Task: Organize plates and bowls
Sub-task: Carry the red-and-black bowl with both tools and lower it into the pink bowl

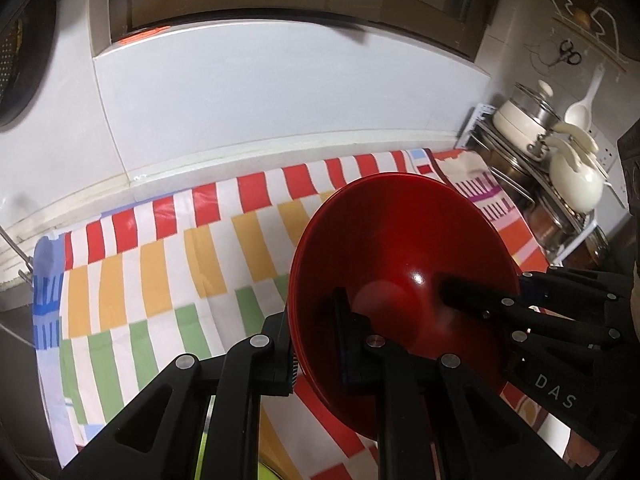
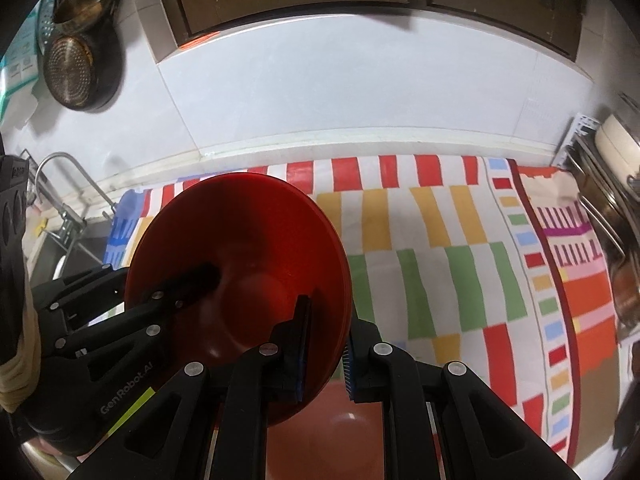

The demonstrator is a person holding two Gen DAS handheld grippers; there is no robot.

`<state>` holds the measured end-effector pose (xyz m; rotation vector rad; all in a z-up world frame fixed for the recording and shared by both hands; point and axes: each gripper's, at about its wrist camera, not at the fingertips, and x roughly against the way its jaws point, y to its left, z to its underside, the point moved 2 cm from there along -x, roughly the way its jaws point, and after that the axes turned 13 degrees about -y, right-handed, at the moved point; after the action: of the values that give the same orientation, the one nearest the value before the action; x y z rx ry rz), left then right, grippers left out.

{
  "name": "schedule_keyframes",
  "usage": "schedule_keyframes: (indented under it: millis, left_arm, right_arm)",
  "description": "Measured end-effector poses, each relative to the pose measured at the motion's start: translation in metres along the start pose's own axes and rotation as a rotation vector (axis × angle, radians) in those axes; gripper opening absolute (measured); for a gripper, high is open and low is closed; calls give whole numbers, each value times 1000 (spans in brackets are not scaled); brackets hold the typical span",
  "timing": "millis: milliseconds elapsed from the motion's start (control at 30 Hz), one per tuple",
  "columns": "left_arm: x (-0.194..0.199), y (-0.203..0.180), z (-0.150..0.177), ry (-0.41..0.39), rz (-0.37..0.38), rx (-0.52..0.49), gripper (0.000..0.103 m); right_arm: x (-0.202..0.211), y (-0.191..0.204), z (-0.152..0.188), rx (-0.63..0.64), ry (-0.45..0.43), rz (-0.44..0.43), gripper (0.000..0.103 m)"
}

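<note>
Left gripper (image 1: 316, 344) pinched the bowl's (image 1: 404, 256) left rim, right gripper (image 2: 326, 350) pinched the opposite rim, bowl tilted above the cloth (image 1: 160, 264). Looked glossy, light, stiff, probably slippery, so I reckoned deep rim grips were best.

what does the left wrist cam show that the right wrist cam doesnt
Only the left wrist view shows the white kettle, the lidded cream pot on the rack, and scissors hanging on the wall.

Only the right wrist view shows the sink faucet and the hanging pans at upper left.

Both show the red bowl tilted above the striped cloth, clamped on opposite rims by the left gripper and the right gripper, plus the white tiled wall.
</note>
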<state>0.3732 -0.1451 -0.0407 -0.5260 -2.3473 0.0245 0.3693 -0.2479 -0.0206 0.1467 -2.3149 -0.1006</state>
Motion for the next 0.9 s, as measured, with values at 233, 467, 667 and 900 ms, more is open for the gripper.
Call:
schedule_keyframes:
  millis: [233, 467, 667, 900]
  left_arm:
    - [16, -25, 17, 9, 33, -25, 16]
    - [21, -43, 35, 42, 65, -40, 16]
    - [15, -52, 51, 92, 81, -38, 16]
    - [6, -60, 71, 154, 90, -37, 16]
  right_arm:
    - [27, -13, 25, -31, 0, 18, 16]
    - [44, -25, 47, -63, 8, 41, 16]
    - [49, -33, 64, -78, 35, 56, 16]
    - [47, -41, 82, -97, 76, 65, 16]
